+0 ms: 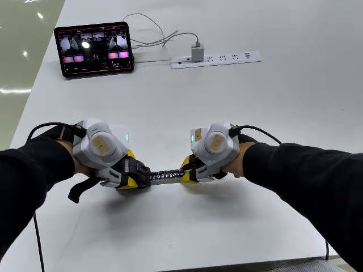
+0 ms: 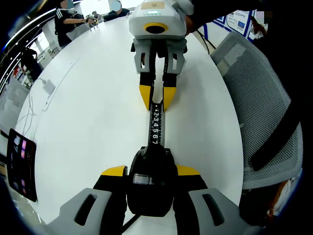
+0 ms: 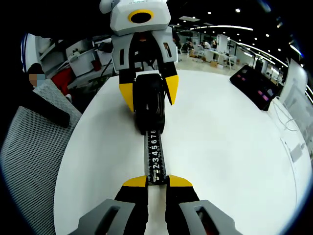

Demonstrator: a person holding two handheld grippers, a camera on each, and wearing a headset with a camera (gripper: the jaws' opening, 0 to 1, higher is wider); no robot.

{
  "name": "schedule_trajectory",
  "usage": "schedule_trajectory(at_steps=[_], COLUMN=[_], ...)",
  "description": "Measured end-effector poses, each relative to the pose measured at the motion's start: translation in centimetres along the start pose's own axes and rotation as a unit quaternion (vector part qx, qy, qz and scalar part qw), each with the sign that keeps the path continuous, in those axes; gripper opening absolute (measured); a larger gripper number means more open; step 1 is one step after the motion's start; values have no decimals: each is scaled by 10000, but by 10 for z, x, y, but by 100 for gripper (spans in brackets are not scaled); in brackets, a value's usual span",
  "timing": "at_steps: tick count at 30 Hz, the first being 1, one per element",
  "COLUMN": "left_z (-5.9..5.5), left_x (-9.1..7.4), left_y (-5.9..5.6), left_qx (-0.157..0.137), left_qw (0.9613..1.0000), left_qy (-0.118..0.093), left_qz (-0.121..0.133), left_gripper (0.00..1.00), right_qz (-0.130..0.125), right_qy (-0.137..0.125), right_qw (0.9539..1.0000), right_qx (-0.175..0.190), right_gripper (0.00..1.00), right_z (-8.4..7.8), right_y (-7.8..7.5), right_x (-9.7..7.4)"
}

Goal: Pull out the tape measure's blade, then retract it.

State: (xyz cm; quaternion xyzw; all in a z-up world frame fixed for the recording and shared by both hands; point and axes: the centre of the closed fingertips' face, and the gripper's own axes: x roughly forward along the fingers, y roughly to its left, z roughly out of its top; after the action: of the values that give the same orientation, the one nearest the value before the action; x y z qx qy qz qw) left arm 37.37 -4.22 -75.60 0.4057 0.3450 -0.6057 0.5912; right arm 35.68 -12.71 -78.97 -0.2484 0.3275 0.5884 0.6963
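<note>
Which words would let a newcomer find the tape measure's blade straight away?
Near the front edge of the white workbench, the left gripper and right gripper face each other. The blade is the narrow strip bridging them, from the black case in the left jaws to its tip pinched in the right jaws. Unlike the case, it is flat and numbered.

Surface: broad white matte tabletop
Far left: black rectangular tablet, screen lit
Far centre: long white plastic power strip, grey charger plugged in
Between them: thin white cables
</note>
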Motion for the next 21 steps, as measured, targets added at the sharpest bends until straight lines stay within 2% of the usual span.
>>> schedule_trajectory(at_steps=[21], left_z=[-1], left_x=[1], left_y=[1], left_qx=[-13], left_qw=[10000], left_qy=[-1], left_qz=[13], left_gripper=[30], right_qz=[-14], right_qy=[56], right_qw=[10000], right_qx=[-26], right_gripper=[8], right_z=[-11], right_y=[-2], right_x=[-9])
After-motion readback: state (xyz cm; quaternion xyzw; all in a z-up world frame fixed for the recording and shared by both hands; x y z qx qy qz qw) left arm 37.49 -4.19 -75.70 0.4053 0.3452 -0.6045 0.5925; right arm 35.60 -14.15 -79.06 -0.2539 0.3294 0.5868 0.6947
